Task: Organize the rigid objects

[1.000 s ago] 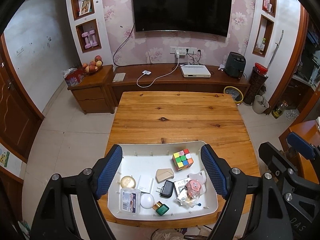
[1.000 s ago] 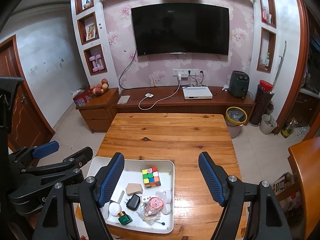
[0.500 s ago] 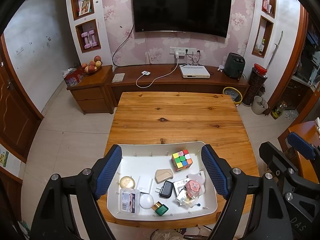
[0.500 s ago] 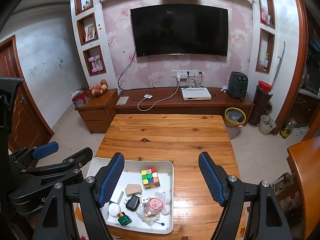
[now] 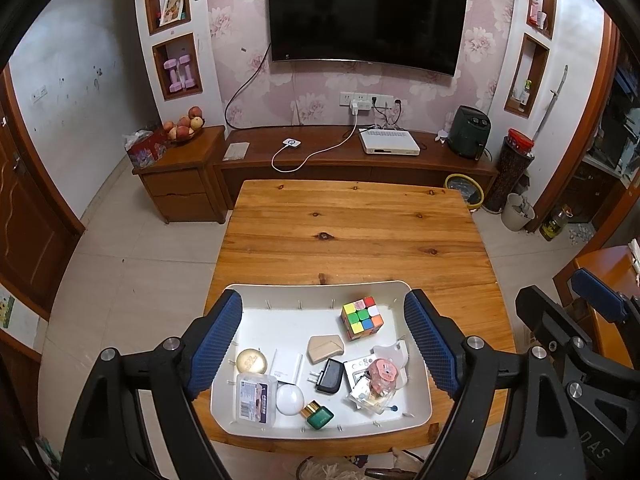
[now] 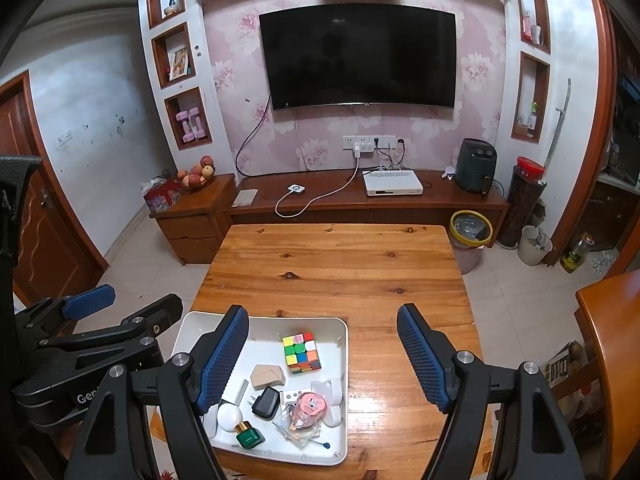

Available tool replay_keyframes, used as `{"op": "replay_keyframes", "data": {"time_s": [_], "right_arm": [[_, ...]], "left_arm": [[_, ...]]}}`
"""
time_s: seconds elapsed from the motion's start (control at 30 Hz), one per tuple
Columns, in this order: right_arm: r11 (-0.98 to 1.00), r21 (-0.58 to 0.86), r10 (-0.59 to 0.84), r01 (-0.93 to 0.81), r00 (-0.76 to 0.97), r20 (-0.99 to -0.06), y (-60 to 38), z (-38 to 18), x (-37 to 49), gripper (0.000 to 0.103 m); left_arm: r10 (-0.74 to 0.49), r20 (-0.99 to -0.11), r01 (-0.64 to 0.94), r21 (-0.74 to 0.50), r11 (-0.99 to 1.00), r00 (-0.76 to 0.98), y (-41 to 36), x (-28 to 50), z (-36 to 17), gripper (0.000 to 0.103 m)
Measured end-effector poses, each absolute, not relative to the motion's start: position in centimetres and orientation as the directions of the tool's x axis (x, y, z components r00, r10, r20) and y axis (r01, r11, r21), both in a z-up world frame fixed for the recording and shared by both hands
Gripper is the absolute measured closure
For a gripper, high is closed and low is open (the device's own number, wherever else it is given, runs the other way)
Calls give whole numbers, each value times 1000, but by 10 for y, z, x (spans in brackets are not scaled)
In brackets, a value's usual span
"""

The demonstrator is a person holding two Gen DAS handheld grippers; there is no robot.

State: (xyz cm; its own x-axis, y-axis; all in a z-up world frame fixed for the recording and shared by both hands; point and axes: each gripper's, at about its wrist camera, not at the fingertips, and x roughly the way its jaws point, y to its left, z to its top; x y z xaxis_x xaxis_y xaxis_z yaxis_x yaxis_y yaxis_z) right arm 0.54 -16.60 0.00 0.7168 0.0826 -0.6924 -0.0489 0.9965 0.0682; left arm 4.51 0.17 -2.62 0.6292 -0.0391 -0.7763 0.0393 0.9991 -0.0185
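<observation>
A white tray (image 5: 320, 294) (image 6: 342, 360) lies at the near edge of the wooden table (image 5: 352, 232) (image 6: 332, 272). In it are a colour cube (image 5: 362, 318) (image 6: 301, 352), a tan block (image 5: 325, 348) (image 6: 267, 376), a black plug (image 5: 330, 375) (image 6: 266, 402), a green bottle (image 5: 319, 415) (image 6: 249, 434), a white ball (image 5: 289, 399) (image 6: 229, 417), a gold tin (image 5: 251, 361), a clear box (image 5: 256, 399) and a pink toy (image 5: 382, 374) (image 6: 308, 404). My left gripper (image 5: 324, 344) hovers open above the tray. My right gripper (image 6: 322, 360), also open, hangs over the tray's right rim. Neither holds anything.
Beyond the table stand a low wooden cabinet (image 5: 352, 160) with a white box (image 5: 388, 142) and cable, a fruit bowl (image 5: 184, 126), a wall television (image 5: 364, 16), and bins (image 6: 470, 232) on the floor at right. A second wooden table (image 6: 608, 360) is at far right.
Both grippers have drifted very slightly; the view barely shifts. The tray and its contents have not moved.
</observation>
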Motion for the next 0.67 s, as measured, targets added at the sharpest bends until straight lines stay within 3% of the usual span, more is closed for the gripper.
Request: {"op": "replay_keyframes", "data": {"time_s": [0.67], "right_arm": [[996, 80, 88, -43, 692, -716, -157, -13, 5, 26]], "left_arm": [[-26, -801, 13, -23, 1000, 598, -16, 40, -37, 18]]}}
